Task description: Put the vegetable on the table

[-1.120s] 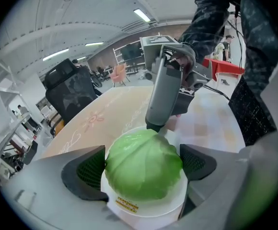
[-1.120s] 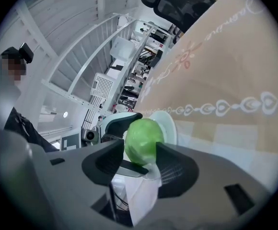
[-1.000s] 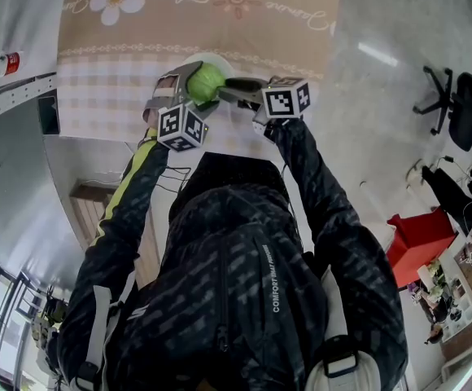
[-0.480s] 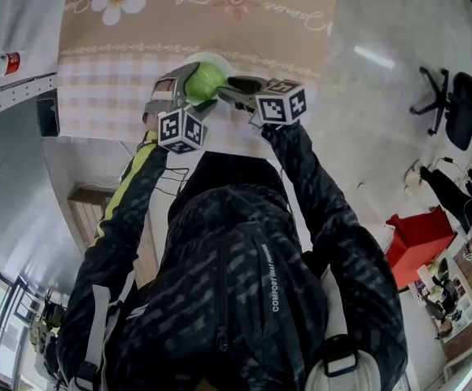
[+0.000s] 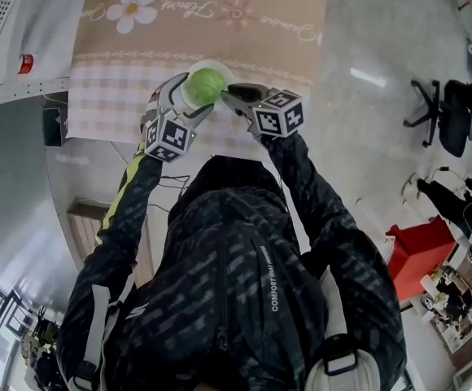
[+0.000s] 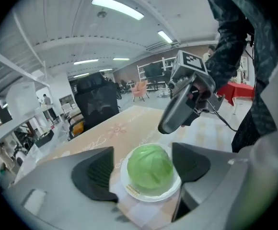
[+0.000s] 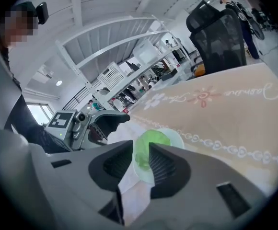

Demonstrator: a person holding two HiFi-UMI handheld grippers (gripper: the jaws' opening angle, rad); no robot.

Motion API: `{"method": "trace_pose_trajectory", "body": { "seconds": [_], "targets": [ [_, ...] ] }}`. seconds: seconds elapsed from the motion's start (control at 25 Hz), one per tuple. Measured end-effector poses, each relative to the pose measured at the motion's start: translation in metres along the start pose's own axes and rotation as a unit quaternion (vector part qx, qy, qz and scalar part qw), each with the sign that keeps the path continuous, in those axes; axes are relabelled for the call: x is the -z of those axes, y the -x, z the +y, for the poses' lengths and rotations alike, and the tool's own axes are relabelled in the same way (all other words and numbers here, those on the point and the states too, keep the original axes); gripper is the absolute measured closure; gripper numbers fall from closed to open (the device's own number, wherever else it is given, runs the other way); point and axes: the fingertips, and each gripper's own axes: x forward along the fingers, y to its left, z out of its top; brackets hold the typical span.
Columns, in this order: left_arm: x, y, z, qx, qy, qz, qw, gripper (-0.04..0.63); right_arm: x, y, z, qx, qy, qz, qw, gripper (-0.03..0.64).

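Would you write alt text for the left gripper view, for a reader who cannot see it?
A green cabbage on a white plate sits between the left tool's jaws, which have just been closing but stand clear of it. The empty right tool, also closing, hangs above the beige tablecloth.

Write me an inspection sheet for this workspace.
Surface: beige flowered tablecloth, lying flat.
Job's things: green cabbage sits on a white plate on the tablecloth.
Clutter: nothing seen.
Tongs: left tongs open, cabbage showing between the jaws, pads clear of it, jaws just been closing a little; right tongs down to a narrow gap, nothing between, jaws just been closing.
Cables: a dark cable trails from the right tongs.
Surroundings: black office chairs, a red object on the floor, white shelving.
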Motion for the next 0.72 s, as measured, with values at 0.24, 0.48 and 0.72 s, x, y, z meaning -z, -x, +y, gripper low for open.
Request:
{"method": "trace_pose_trajectory", "body": {
  "seconds": [0.24,0.48,0.72],
  "targets": [
    [-0.031,0.042,0.003,-0.052,0.009,-0.064,0.9965,0.458,-0.008,0.01,0.034,0.019,0.072,-0.008,0.997,0.596],
    [-0.052,0.079,0.0,-0.088,0.064,-0.112,0.9877,0.597,-0.02,0.022,0.068,0.023,0.123,-0.028,0.992,0.618],
    [-0.051,0.111,-0.012,-0.081,0.152,-0.126,0.9769,0.598,-0.009,0.03,0.096,0.017,0.134,-0.035,0.99,0.618]
  ]
}}
